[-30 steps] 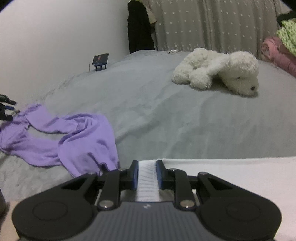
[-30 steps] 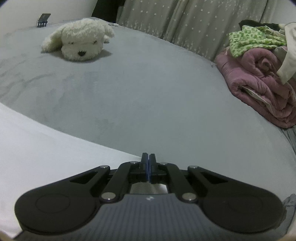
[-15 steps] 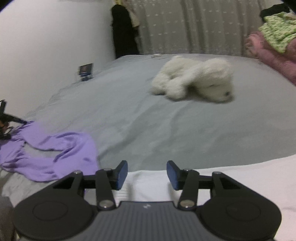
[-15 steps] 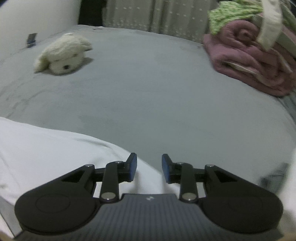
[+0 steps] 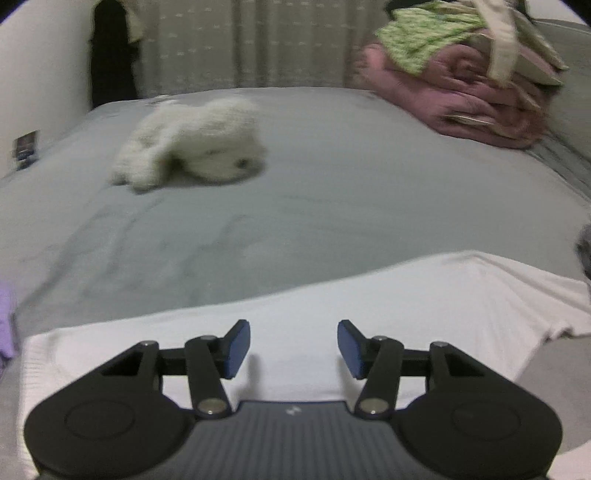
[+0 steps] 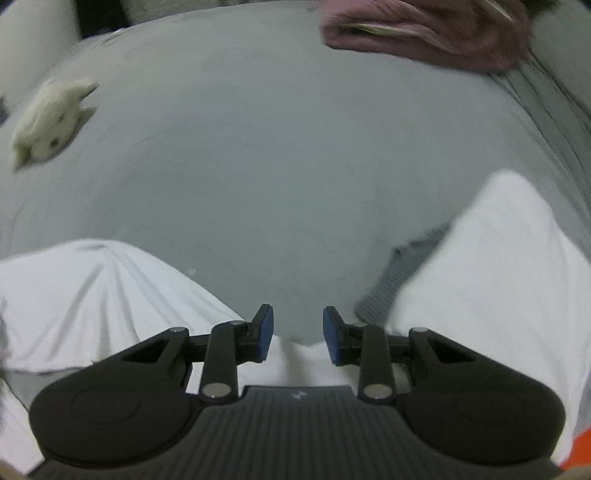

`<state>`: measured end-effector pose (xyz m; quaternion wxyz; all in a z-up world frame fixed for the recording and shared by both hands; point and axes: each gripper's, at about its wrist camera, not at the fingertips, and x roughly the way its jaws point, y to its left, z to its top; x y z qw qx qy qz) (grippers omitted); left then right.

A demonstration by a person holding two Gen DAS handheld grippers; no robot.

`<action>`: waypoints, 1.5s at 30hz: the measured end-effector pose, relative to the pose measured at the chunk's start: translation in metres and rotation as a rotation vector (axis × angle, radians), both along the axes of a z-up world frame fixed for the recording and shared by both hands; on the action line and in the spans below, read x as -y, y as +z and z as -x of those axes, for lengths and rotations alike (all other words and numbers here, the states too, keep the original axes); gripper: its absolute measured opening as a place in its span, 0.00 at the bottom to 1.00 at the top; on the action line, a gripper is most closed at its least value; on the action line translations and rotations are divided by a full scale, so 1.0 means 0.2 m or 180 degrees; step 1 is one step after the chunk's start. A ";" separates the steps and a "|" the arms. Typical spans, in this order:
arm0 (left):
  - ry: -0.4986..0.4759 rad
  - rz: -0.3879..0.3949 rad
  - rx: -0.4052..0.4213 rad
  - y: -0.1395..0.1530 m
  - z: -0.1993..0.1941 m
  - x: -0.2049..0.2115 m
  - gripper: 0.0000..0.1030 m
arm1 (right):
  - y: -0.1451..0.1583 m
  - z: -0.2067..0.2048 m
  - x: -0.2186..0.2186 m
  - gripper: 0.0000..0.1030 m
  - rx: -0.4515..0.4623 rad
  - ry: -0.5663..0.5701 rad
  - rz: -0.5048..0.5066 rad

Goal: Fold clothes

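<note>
Hovering over the white garment [image 5: 332,295], the left gripper [image 5: 293,349] has its jaws apart and opening wider, and nothing is between the blue pads [image 5: 236,349] — the cloth lies flat below them, not pinched. This garment is spread on the near part of the grey bed [image 5: 332,177], its far edge running across the picture and a sleeve at the right. The right gripper [image 6: 298,339] also stands with its jaws partly apart and holds nothing; between its pads [image 6: 265,334] one sees only the bed and a low edge of the white garment [image 6: 92,295]. In the right wrist view the cloth lies on both sides of the gripper, with a grey ribbed part [image 6: 399,280] showing beside the right portion. Farther on the bed lies a white plush dog [image 5: 192,144], blurred. A pink blanket [image 5: 461,107] is piled at the far right, with green cloth [image 5: 417,33] on top. A purple garment [image 5: 5,321] shows just at the left edge — only a small part. Behind the bed hangs a curtain [image 5: 240,44].
</note>
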<state>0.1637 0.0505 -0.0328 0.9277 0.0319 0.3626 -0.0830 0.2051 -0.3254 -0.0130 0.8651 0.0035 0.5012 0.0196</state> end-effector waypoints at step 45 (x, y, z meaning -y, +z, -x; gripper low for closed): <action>-0.0197 -0.0303 0.0131 -0.17 0.06 0.19 0.54 | -0.04 -0.28 0.02 0.00 0.0803 -0.0909 0.0774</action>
